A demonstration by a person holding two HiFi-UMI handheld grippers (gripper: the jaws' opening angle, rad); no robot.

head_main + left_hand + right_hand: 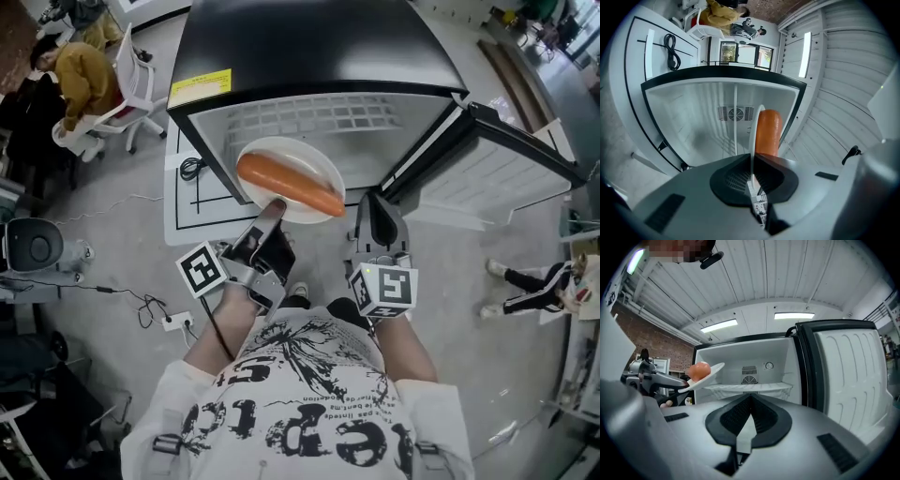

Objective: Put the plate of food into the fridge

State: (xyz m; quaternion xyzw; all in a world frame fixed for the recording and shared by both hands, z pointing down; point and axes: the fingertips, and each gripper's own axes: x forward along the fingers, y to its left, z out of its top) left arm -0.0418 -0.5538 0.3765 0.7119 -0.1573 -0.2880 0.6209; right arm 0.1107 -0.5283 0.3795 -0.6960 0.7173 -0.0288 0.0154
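A white plate (292,150) carries a long orange sausage (291,185). My left gripper (274,206) is shut on the plate's near rim and holds it level in front of the open fridge (309,37). In the left gripper view the plate (752,133) shows edge-on between the jaws, with the sausage (768,132) to its right. My right gripper (374,201) is shut and empty, just right of the plate and near the open door (497,169). The right gripper view shows plate (707,375) and sausage (698,371) left of the fridge's wire shelf (750,387).
The fridge door (848,366) stands open on the right. A white floor mat (187,202) lies left of the fridge, and a power strip (175,321) with a cable is on the floor. A person in yellow (82,77) sits on a chair at far left.
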